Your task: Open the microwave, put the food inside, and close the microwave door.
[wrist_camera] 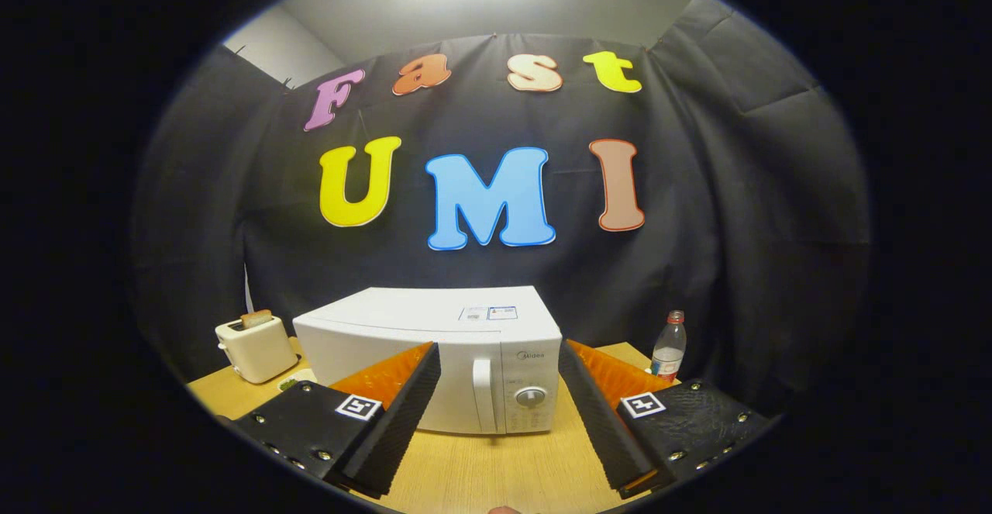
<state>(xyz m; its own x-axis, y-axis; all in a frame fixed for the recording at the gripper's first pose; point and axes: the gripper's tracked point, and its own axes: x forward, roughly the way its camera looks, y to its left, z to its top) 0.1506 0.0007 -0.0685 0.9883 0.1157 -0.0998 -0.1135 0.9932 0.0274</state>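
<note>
On the left of the worktop (496,475) we see a toaster (256,349) with a slice of bread (256,318) in its slot. Just beside it, partly behind our left finger, sits a small dish (293,381), which we judge to be the food. The microwave (434,359) stands ahead of our claw (500,398), door shut, its handle (483,394) facing us for a pull. Our claw is spread wide and holds nothing. A bottle (669,346) stands at the right, well apart.
</note>
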